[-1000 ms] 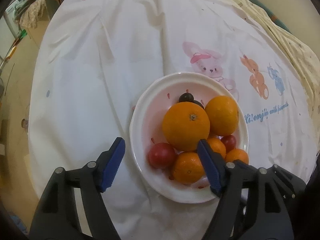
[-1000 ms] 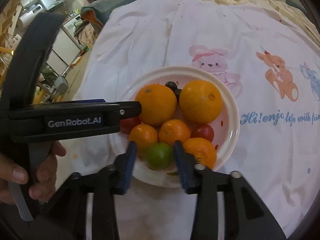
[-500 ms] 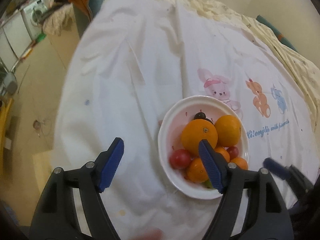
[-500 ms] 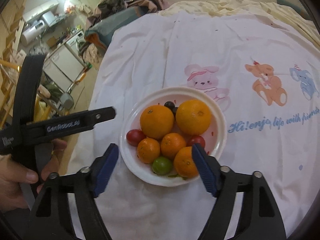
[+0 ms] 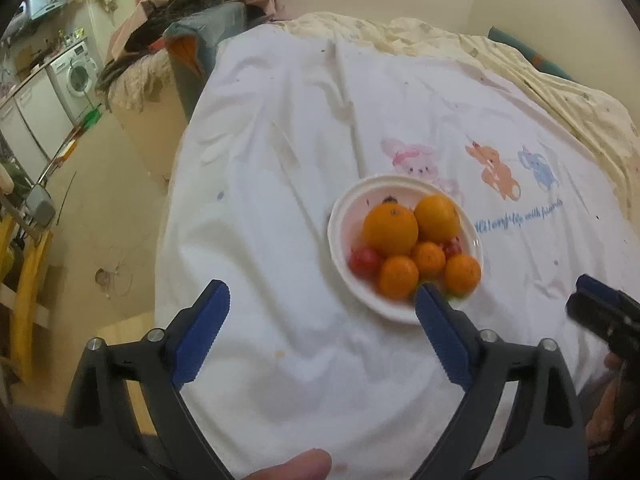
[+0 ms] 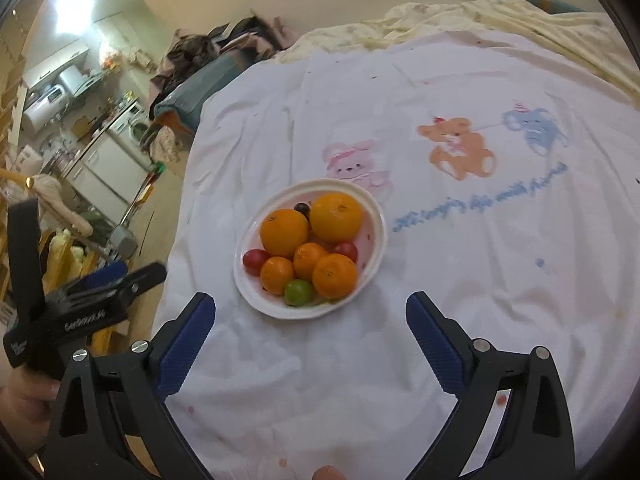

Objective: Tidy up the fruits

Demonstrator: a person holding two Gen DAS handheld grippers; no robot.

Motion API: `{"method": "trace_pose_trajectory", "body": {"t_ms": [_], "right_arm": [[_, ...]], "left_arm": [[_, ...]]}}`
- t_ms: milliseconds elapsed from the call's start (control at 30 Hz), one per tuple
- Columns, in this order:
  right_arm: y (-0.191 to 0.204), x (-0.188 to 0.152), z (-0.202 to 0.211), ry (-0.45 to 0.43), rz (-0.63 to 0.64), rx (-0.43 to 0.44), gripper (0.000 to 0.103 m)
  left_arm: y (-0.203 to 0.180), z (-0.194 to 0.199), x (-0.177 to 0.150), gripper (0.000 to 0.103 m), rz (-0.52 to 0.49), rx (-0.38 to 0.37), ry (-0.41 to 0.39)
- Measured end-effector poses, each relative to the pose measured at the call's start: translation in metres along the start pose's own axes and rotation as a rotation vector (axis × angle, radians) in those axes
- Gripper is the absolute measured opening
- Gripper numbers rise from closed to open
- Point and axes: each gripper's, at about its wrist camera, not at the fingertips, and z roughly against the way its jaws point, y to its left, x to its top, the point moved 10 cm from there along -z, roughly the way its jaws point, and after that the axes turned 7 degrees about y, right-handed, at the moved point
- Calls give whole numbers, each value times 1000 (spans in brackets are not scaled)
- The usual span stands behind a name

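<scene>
the white bowl (image 6: 376, 236) sits on a white sheet (image 6: 480, 280) printed with cartoon animals and blue lettering, spread over a bed. in the bowl lie two big oranges (image 6: 284, 232) side by side at the back, a dark grape (image 6: 302, 209) tucked between them at the far rim, three smaller mandarins (image 6: 334, 275) in front, two red cherry tomatoes (image 6: 255, 262), one at the left and one at the right of the pile, and a small green fruit (image 6: 298, 292) at the near rim. the right gripper (image 6: 311, 340) hangs above the sheet just short of the bowl; its jaws have just been opening and stand wide, with nothing between them. the left gripper (image 5: 322, 328) has also just been opening and is spread wide and empty, its right blue pad (image 5: 440, 336) overlapping the bowl's near rim in the left wrist view. each gripper shows at the edge of the other's view, with the person's hand (image 6: 24, 408) on the left gripper's handle
</scene>
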Motion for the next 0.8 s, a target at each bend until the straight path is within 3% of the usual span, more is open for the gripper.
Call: {"method": "trace_pose_trajectory", "body": {"t_ms": [133, 467, 800], "right_arm": [[0, -6, 12, -40, -15, -20, 103], [5, -23, 15, -100, -33, -96, 103], [12, -20, 9, -134, 39, -175, 103]], "left_arm": [[5, 12, -19, 102, 14, -11, -5], [13, 42, -33, 102, 16, 50, -145], [20, 22, -36, 102, 92, -12, -86]]}}
